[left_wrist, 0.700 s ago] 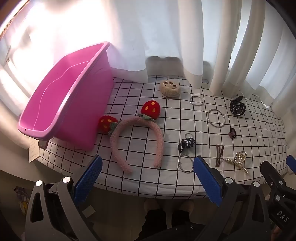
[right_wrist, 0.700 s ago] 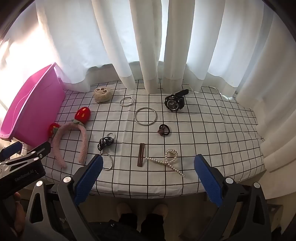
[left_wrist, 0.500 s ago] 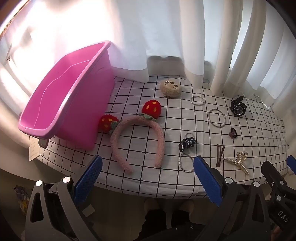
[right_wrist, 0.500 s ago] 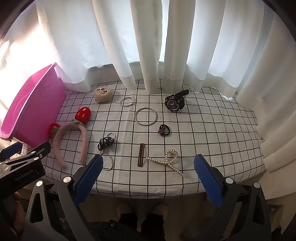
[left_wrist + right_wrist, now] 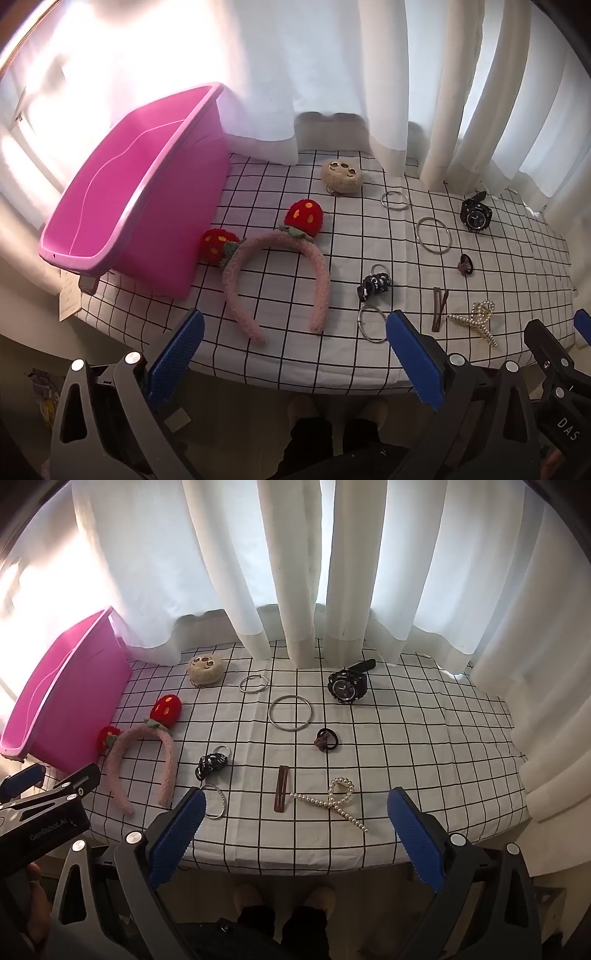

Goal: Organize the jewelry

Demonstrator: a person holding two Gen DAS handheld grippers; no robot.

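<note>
Black-framed tongs [image 5: 295,830] carry blue textured pads [image 5: 177,834], silver screws and white "GenRobot.AI" lettering.

Open right tool [image 5: 295,834] hovers above pearl clip [image 5: 334,802], empty.

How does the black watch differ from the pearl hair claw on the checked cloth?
The black watch is dark and chunky, with a round dial; the pearl hair claw is pale and slender, made of small beads. The watch lies at the far side near the curtain, while the claw lies by the near edge, beside the brown hair clip. Both rest on the cloth, untouched by either gripper.
</note>
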